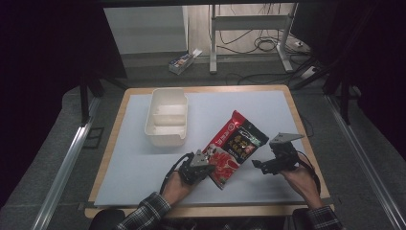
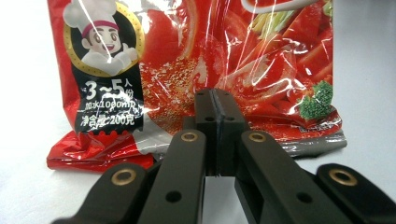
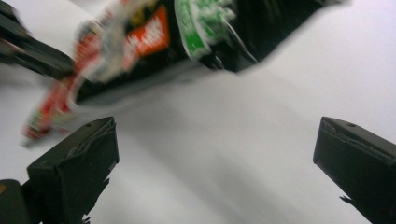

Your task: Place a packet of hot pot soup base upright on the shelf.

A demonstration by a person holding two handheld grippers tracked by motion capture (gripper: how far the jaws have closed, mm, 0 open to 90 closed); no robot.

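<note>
Packet lay diagonal on the counter; our left gripper clamped its near end, seemingly; right gripper gaped empty beside it.

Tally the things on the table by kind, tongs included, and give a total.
Red food pouch: 1
Cream divided container: 1
Tongs: 2, left tongs shut on the pouch's edge, right tongs open
Total: 4
</note>
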